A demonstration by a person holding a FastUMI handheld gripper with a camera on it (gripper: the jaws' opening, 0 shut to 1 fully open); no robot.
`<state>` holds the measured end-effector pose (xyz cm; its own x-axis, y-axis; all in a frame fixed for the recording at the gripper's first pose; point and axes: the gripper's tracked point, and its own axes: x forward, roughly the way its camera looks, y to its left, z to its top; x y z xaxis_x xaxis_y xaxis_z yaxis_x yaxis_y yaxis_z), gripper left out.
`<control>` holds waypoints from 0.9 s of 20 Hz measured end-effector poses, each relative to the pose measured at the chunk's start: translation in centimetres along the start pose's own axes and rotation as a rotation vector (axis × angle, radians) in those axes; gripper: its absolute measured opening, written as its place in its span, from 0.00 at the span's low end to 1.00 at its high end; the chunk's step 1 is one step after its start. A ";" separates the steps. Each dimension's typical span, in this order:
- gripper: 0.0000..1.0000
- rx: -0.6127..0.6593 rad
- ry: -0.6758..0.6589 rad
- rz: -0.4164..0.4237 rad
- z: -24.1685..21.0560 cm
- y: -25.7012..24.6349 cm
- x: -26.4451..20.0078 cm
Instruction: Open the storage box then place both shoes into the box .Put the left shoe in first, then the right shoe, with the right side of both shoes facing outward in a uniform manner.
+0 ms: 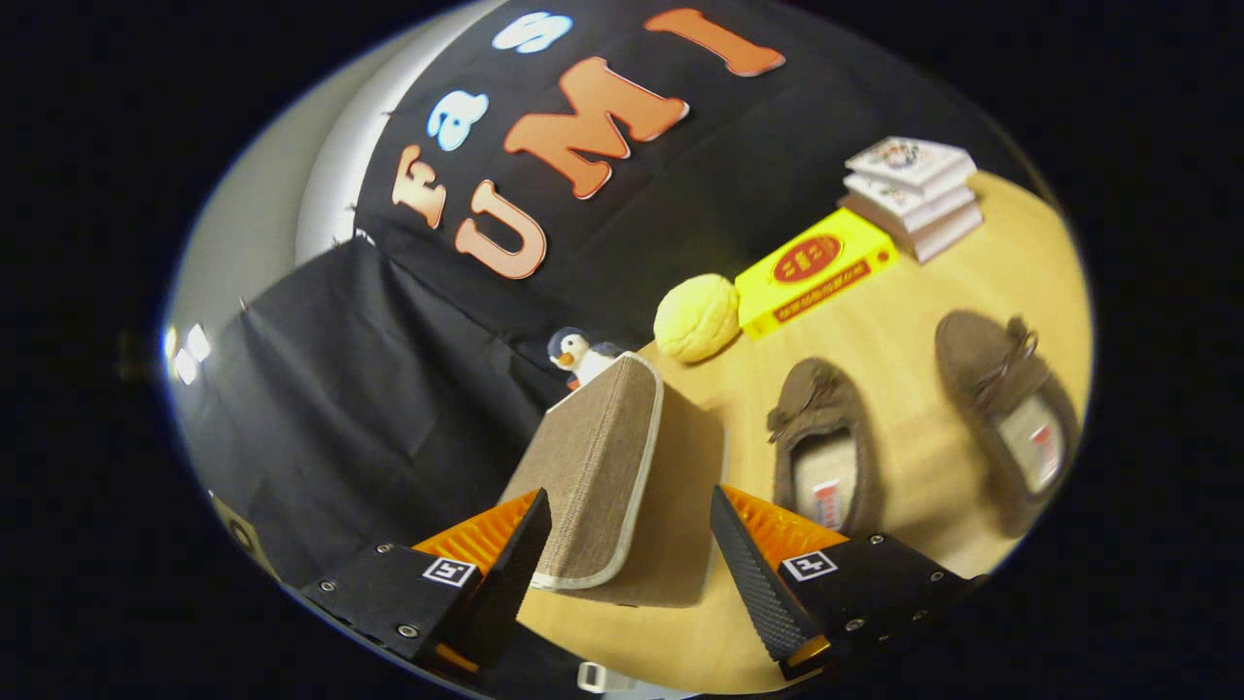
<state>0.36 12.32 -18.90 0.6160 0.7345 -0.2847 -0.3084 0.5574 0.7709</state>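
hand-held gripper [630, 530] fingers apart, straddling storage box [622, 467] lid, seemingly to open it; shoes [826, 447] wait at two o'clock.

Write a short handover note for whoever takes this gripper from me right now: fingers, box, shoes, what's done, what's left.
Gripper: fingers open, spread to either side of the storage box, not clamped on it.
Storage box: brown fabric with a pale rim, standing on the wooden table just ahead of the fingers. Whether its lid is open cannot be told from here.
Shoes: both brown slippers lie on the table beside the box, outside it: the nearer one right next to the box, the farther one beyond it.
Done: no shoe placed yet.
Left: get the box open, put in the left shoe, then the right, right sides facing outward.
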 end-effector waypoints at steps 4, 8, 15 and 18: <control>0.98 0.124 0.077 0.125 -0.9 1.1 2.0; 0.98 0.170 0.151 0.191 -2.2 1.0 4.1; 0.98 0.289 0.246 0.322 -3.5 2.4 5.4; 0.97 0.310 0.254 0.366 -3.1 3.1 5.0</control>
<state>0.23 18.91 -19.74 0.3021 0.9511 -0.0647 -0.2185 0.1352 0.9664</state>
